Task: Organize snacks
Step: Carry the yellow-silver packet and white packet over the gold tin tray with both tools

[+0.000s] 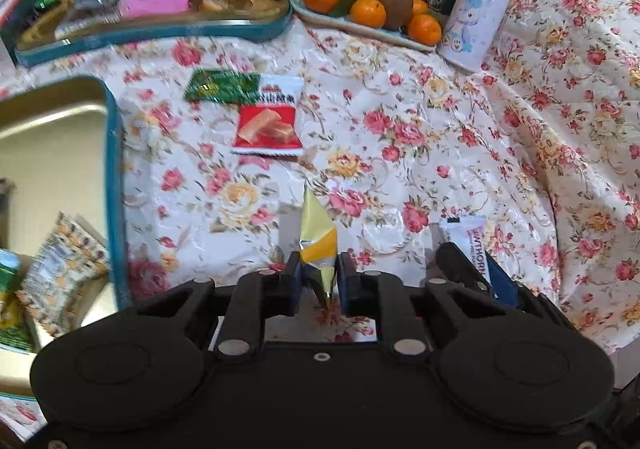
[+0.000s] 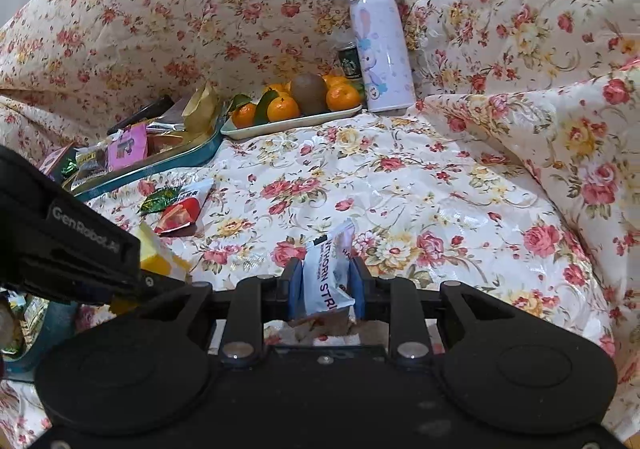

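Pinching a yellow wrapper [image 1: 318,245] upright, left gripper [image 1: 319,275] sits pressed on it, just beside the open tin [image 1: 114,169], likely its destination. Right gripper [image 2: 325,281] clamps one white hawthorn strip packet [image 2: 326,281] above the floral cloth [image 2: 440,201]. Two loose packets left: green packet [image 1: 220,86], red-and-white packet [image 1: 269,117], overlapping. Two packets visible in tin.

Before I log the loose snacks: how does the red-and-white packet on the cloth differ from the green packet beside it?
The red-and-white caramel packet is larger than the green foil packet. The caramel packet is matte, with a picture of candy pieces, while the green packet is glossy and crinkled. The caramel packet lies nearer the camera, its top edge overlapping the green packet's end. Both lie flat on the floral tablecloth, outside the tins, untouched by either tool.
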The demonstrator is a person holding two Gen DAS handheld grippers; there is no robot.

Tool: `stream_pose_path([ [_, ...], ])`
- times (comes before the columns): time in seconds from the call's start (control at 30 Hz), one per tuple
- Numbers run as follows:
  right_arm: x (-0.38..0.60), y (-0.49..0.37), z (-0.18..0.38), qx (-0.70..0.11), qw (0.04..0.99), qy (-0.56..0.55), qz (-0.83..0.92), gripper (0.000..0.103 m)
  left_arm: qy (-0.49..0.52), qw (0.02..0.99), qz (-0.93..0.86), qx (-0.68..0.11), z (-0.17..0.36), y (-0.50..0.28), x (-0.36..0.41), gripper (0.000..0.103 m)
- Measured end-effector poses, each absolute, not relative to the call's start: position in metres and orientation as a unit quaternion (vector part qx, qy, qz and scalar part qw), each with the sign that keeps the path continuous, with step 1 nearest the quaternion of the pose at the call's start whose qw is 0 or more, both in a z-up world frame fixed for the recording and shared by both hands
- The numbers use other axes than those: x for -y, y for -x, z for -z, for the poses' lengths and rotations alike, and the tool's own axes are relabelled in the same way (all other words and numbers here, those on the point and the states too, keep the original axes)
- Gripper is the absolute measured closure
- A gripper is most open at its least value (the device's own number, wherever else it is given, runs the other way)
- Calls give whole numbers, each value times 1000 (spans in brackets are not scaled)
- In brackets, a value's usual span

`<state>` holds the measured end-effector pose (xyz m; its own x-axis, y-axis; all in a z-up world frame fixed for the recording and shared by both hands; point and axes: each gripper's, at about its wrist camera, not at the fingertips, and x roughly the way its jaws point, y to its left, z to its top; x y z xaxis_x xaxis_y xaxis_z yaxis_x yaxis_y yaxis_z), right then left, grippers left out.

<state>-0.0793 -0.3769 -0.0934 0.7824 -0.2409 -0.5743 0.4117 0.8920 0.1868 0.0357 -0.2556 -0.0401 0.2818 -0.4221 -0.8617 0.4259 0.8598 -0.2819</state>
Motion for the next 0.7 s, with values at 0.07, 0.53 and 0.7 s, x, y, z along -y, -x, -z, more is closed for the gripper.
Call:
stream_pose_path([
  [0.07,376,81,90,-278,931,-155,176,76,-4,807,267,-527,33,-34,251,80],
  [0.53,337,81,58,-274,940,-137,151,76,-3,859,219,-462,-16,-31,152,80],
  [0.7,305,70,45,-273,947,-123,120,76,-15,875,174,-450,-16,-33,99,80],
])
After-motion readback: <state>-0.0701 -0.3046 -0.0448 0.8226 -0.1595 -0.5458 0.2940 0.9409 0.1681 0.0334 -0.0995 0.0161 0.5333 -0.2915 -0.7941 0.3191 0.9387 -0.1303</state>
